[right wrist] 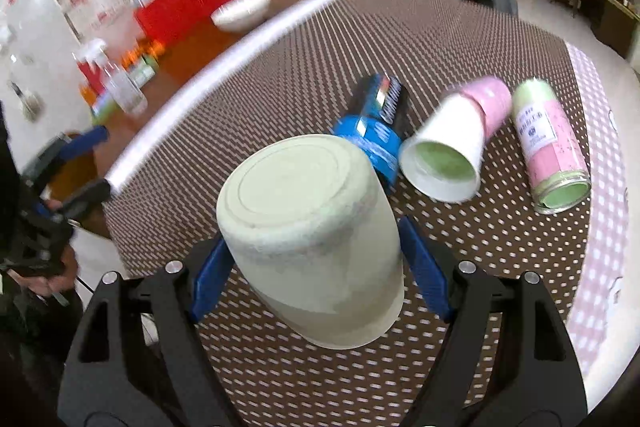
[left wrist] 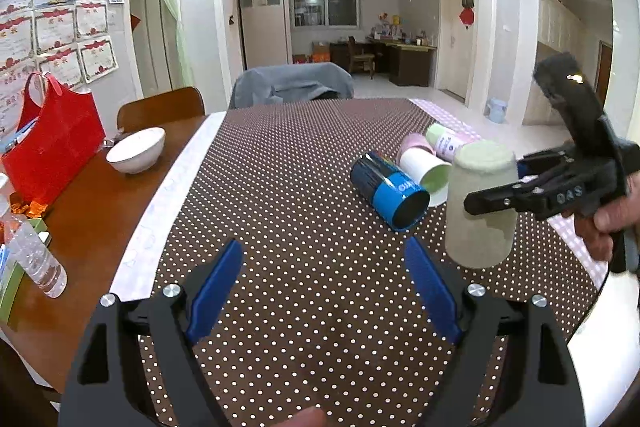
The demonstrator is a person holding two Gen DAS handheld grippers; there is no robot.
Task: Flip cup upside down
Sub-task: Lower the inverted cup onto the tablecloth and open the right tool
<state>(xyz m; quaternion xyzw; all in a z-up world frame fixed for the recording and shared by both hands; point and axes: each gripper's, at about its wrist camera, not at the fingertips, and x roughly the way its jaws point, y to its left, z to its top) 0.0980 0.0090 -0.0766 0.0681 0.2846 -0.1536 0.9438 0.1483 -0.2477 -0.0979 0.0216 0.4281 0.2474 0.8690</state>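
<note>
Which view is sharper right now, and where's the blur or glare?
Left wrist view is crisp: pale green cup and blue can are sharp, with only ceiling-light glare top right. Right wrist view is motion-smeared across the polka-dot tablecloth and far wall, though the cup between the right tongs stays readable. Both bend straight edges, fisheye-style.

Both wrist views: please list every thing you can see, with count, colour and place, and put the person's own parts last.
pale green cup: 1, base up, between the jaws of the right gripper, over the cloth
blue cup: 1, on its side, mid cloth
white paper cup: 1, green inside, on its side, a pink cup against its base
pink and green cup: 1, on its side, far right
dotted tablecloth: 1, brown
white bowl: 1, bare wood, left
red bag: 1, far left
water bottle: 1, clear, left edge
left gripper: 1, black and blue, open
right gripper: 1, on the cup
</note>
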